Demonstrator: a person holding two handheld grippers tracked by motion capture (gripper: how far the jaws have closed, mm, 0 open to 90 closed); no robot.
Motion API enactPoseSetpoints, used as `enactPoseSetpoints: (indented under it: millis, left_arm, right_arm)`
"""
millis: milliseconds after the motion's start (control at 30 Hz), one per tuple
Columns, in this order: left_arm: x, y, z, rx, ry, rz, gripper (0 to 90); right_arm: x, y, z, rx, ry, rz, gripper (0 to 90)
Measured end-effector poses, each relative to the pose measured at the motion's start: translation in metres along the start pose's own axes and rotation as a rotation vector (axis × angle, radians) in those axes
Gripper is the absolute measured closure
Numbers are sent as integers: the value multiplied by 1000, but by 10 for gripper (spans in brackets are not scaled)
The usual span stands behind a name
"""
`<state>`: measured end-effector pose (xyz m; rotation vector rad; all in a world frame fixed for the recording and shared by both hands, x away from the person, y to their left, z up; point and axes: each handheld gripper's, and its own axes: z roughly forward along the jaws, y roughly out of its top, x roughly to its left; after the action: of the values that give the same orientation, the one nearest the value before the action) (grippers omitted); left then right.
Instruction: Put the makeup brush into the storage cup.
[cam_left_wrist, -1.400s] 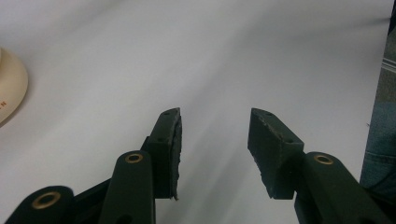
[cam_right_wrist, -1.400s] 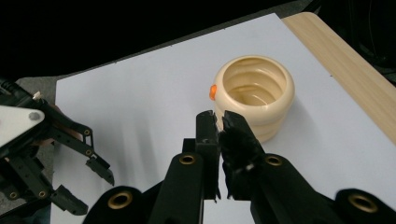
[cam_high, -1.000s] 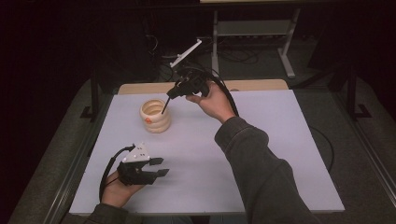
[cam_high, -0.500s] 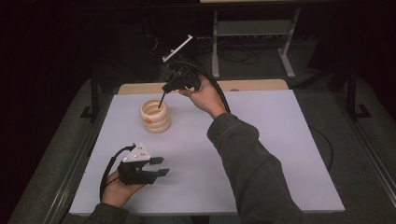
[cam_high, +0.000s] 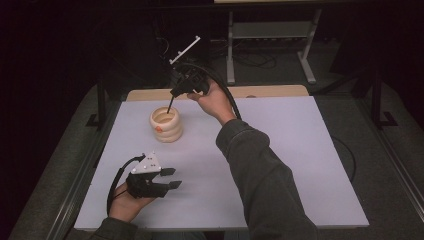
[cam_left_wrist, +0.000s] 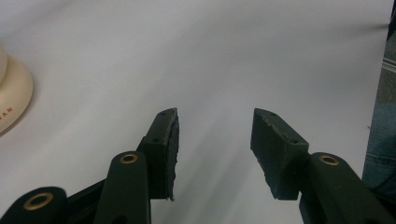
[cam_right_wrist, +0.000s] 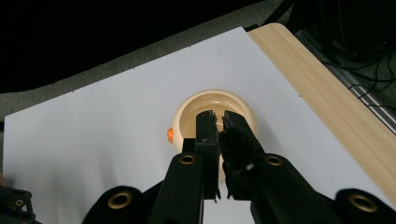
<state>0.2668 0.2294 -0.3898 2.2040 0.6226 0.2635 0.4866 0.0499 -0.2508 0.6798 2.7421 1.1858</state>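
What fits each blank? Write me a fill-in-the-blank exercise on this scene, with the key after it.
1. The left gripper rests low near the table's front edge, its jaws ____.
2. The right gripper hangs over the cream cup, its jaws nearly ____.
3. The spot on the cup's side is ____.

Missing words: open; shut; orange

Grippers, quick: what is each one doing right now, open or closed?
Left gripper: open, holding nothing.
Right gripper: fingers nearly together over the cream pot, nothing visibly held.
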Motion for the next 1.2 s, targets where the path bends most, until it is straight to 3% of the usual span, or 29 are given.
enactPoseSetpoints:
  millis: [533,1200]
  left_arm:
    - [0,0,-1,2,-2,-7,510]
    - [-1,0,-2,5,-7,-5,506]
  right_arm:
    - [-1,-4,21,3,19,43,841]
    - [-2,-12,45,13,18,58,840]
